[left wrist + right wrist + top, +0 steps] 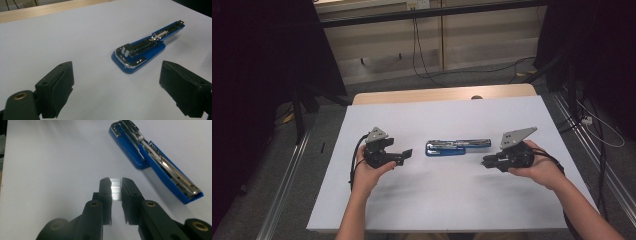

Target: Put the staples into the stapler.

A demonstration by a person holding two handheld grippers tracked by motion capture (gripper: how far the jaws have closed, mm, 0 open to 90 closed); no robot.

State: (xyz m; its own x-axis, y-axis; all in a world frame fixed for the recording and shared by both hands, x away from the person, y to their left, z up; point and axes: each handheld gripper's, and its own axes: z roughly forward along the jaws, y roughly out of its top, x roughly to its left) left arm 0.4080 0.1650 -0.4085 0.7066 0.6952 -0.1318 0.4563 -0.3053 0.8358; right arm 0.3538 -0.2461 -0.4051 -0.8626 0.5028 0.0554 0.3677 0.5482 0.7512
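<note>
A blue stapler (457, 147) lies opened flat on the white table sheet (432, 200), its metal staple channel facing up. In the left gripper view the stapler (142, 50) rests ahead of my left gripper (117, 87), whose jaws stand wide open with nothing between them. In the high view my left gripper (408, 153) sits left of the stapler. My right gripper (116, 187) is shut on a silver strip of staples (116, 190), held above the sheet beside the stapler (152, 157). From above, my right gripper (485, 161) is just right of the stapler's end.
The white sheet covers a wooden table (412, 95). Black cables (422, 55) and stands (302, 110) lie on the floor beyond it. Metal rails (287, 175) run along both sides of the table.
</note>
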